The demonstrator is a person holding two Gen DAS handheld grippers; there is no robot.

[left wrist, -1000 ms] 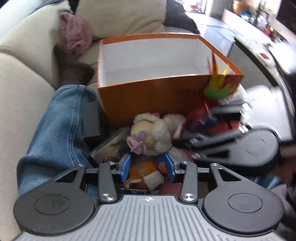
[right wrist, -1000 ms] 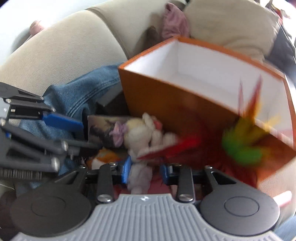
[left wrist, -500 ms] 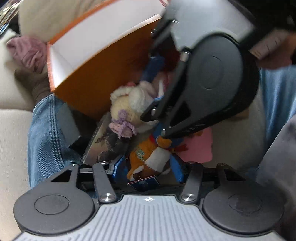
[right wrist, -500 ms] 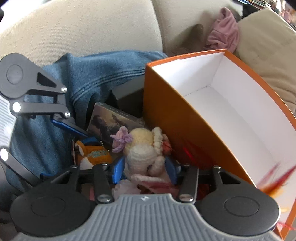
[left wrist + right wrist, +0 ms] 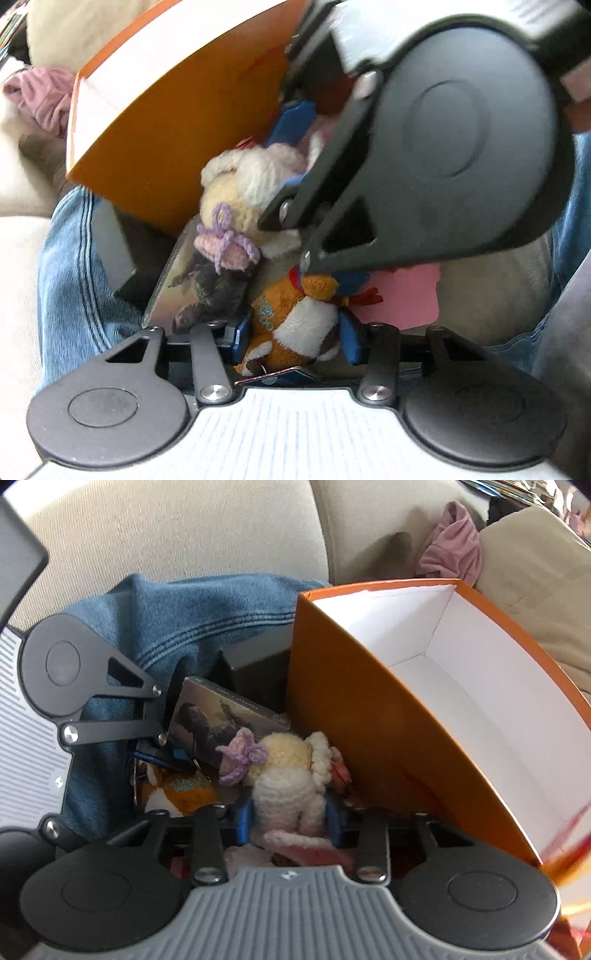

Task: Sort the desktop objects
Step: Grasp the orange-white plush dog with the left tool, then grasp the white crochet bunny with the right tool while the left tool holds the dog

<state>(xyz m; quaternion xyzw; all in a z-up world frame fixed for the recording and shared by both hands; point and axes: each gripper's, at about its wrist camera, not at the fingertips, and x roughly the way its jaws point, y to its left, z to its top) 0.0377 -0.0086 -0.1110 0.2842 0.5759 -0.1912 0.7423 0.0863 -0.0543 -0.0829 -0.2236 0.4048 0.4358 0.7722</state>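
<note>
The left gripper [image 5: 291, 334] points steeply down with its blue pads on either side of the orange plush toy [image 5: 291, 325]. Its jaws are closing, with the toy between them and both pads against the toy's flanks. The toy lies in front of the orange box [image 5: 177, 122], on the near side of it, with a pink card [image 5: 410, 295] just beside the toy and a small dark card [image 5: 280, 376] peeking out under it next to the gripper body.

Slightly farther toward the orange box, the right gripper [image 5: 290, 821] straddles the cream crocheted doll [image 5: 284, 786]. Its jaws are closing too, and the blue pads press the doll's white lower body between them. The doll's head, with a lilac bow [image 5: 242, 751], leans toward the box's near wall; from the left wrist view the doll touches that wall, and the right gripper's black body covers much of its right side.

Behind the doll, still in front of the box, a picture case [image 5: 221, 720] lies tilted, part of it under the doll's head. A dark grey block [image 5: 255, 661] sits beyond the case, right against the box's corner.

The orange box stands tilted on the cushions, its white inside [image 5: 480, 686] bare where it can be seen. Blurred red and orange feathers [image 5: 569, 842] streak past its near right edge.

A person's leg in blue jeans [image 5: 184, 616] lies to the left of the box. Beyond the box, a crumpled pink cloth [image 5: 450, 546] rests on the beige sofa [image 5: 166, 528], beside a cream cushion [image 5: 535, 554].
</note>
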